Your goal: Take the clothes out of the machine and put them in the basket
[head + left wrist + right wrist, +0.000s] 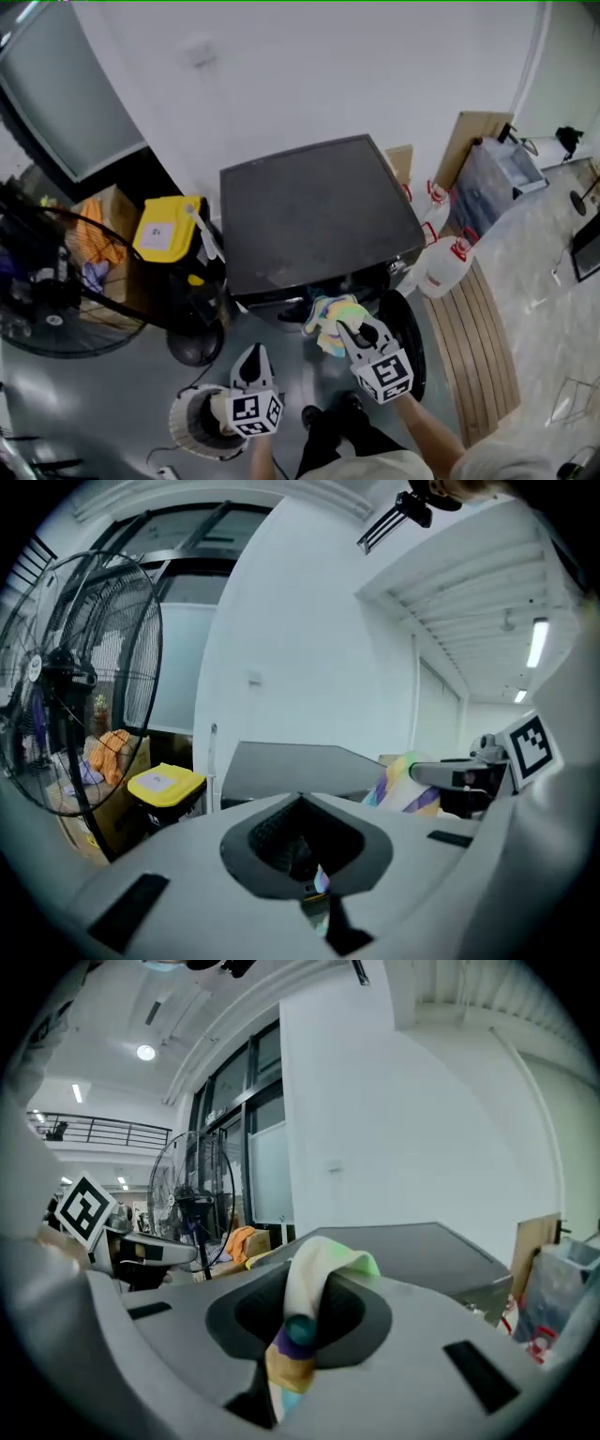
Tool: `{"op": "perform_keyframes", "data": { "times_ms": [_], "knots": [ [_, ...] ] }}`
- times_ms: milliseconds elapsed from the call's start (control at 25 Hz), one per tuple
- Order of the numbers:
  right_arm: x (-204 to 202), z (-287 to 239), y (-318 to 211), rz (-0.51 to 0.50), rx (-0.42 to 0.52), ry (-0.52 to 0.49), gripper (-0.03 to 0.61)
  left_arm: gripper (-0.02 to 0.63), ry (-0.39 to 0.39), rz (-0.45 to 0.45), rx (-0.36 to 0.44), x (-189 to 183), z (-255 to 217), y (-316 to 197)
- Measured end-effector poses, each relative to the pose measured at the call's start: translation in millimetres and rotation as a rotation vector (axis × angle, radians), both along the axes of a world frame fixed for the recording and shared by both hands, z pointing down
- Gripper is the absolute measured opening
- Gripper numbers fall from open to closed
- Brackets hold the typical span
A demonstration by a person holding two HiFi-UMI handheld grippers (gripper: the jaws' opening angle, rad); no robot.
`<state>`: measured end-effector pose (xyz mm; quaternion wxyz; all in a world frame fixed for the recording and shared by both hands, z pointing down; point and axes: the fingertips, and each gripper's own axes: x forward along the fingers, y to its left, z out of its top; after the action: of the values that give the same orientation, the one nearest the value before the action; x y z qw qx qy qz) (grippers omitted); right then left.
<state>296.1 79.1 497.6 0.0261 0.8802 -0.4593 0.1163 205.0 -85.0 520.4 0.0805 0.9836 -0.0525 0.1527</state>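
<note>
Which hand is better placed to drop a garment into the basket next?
Right. The right gripper is clamped on the colourful cloth; the left gripper, nearer the basket, has shut jaws and shows no garment.

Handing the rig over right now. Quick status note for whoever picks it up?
Right gripper: shut on a multicoloured cloth, held up in front of the washing machine.
Left gripper: jaws together, nothing seen hanging from it, beside the white basket on the floor.
Done: this cloth is out of the machine.
Left: move the cloth across and release it into the basket. The drum's inside is not visible, so check it for more clothes.
</note>
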Motion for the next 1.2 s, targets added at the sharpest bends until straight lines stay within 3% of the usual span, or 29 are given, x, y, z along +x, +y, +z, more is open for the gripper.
{"op": "perform_keyframes", "data": {
  "times_ms": [400, 680, 880, 1200],
  "knots": [
    [-24, -115, 10, -0.122, 0.052, 0.114, 0.071, 0.018, 0.070, -0.156, 0.071, -48, -93, -13],
    [-59, -146, -37, -0.292, 0.088, 0.159, 0.071, 0.018, 0.093, -0.309, 0.105, -102, -122, -35],
    [-92, -150, -86, -0.437, 0.097, 0.164, 0.071, 0.018, 0.097, -0.436, 0.125, -152, -135, -56],
    [-186, -150, -179, -0.693, 0.118, 0.142, 0.072, 0.018, 0.080, -0.696, 0.143, -275, -141, -105]
  ]
}}
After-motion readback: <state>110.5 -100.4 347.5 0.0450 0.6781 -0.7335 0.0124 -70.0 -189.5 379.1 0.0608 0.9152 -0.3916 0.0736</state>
